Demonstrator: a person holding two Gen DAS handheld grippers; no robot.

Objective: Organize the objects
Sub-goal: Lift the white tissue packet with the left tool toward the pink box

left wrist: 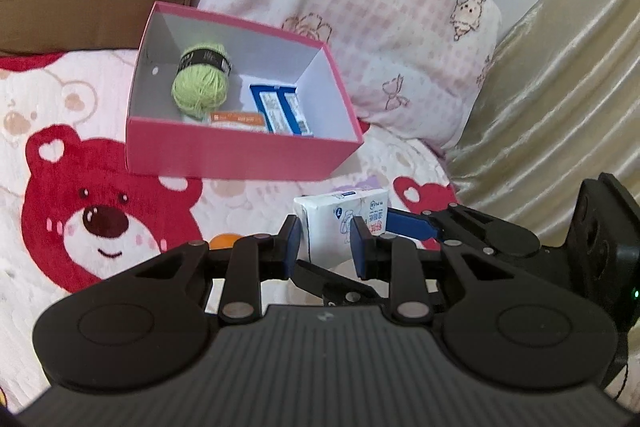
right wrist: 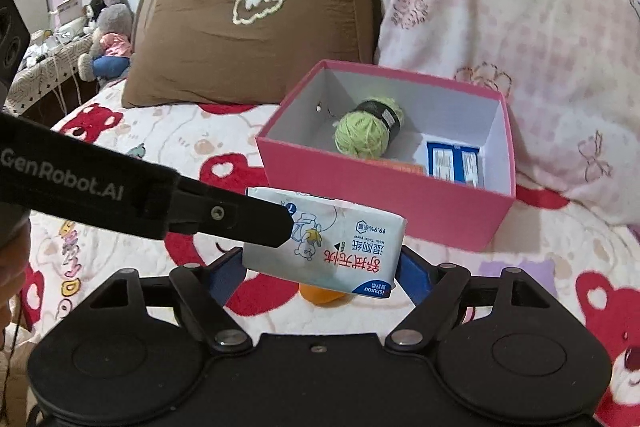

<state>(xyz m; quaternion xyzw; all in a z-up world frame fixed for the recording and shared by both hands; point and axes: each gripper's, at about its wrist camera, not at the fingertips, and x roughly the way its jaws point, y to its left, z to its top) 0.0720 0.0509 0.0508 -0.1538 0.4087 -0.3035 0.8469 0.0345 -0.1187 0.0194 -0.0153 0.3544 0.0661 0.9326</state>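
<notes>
A white wet-wipes pack (right wrist: 352,239) with red and blue print hangs above the bed, gripped from two sides. My right gripper (right wrist: 320,275) has its blue pads pressed on the pack's two ends. My left gripper (left wrist: 326,247) is shut on the pack (left wrist: 340,215) and reaches in from the left (right wrist: 276,227). A blue finger (left wrist: 412,225) of the right gripper shows beside the pack. Beyond stands an open pink box (right wrist: 380,203) (left wrist: 240,155) holding green yarn (right wrist: 362,135) (left wrist: 202,81), blue-white packets (right wrist: 454,163) (left wrist: 280,109) and an orange packet (left wrist: 236,119).
An orange round thing (right wrist: 320,295) (left wrist: 222,241) lies on the bear-print blanket (left wrist: 100,187) under the pack. A brown pillow (right wrist: 248,39) and a pink pillow (right wrist: 500,27) lean behind the box. Gold fabric (left wrist: 560,87) lies right. Plush toys (right wrist: 108,39) sit far left.
</notes>
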